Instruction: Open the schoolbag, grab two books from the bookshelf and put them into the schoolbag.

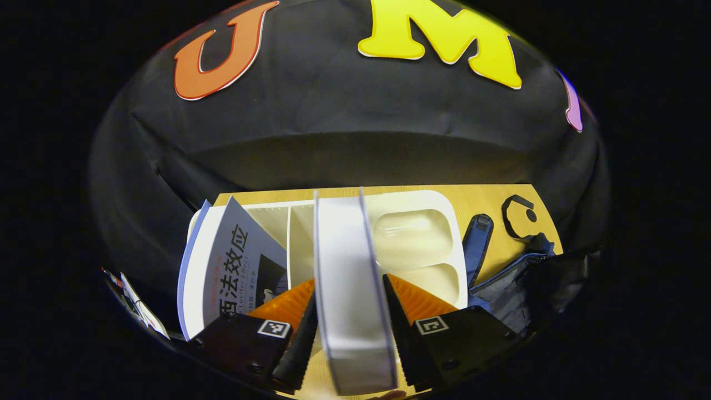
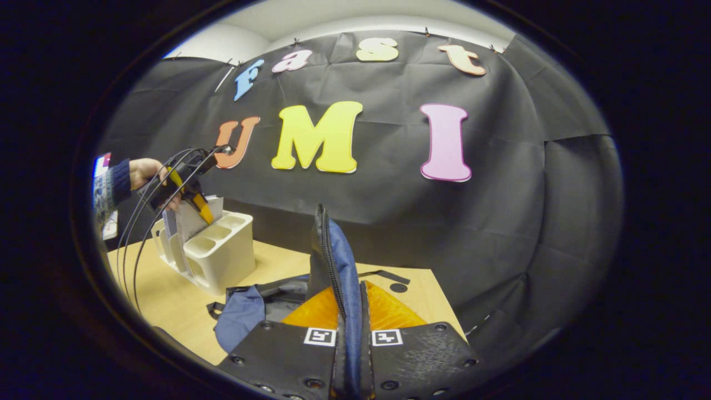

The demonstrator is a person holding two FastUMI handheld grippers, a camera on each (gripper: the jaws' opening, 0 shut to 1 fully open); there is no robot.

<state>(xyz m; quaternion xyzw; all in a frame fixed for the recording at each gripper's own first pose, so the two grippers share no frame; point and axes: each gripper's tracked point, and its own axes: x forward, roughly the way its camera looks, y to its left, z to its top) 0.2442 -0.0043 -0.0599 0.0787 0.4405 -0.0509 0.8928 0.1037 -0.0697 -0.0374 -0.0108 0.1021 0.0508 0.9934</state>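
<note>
In the left gripper view, my left gripper (image 1: 350, 314) is shut on a white book (image 1: 347, 261) that stands upright on edge over the white bookshelf (image 1: 439, 205). A second book with a grey cover (image 1: 233, 266) leans in the shelf's left slot. The blue schoolbag (image 1: 516, 278) lies to the right on the table. In the right gripper view, my right gripper (image 2: 350, 319) is shut on the schoolbag's flap (image 2: 339, 261) and holds it up, zipper edge showing. The schoolbag's body (image 2: 244, 311) lies below. Far left, the left gripper (image 2: 191, 197) is at the bookshelf (image 2: 222, 253).
The wooden table (image 2: 161, 294) carries the shelf and the bag. A hand (image 2: 145, 171) with a dark sleeve holds the left gripper, and black cables (image 2: 139, 233) loop down from it. A black strap (image 1: 519, 216) lies on the table behind the bag.
</note>
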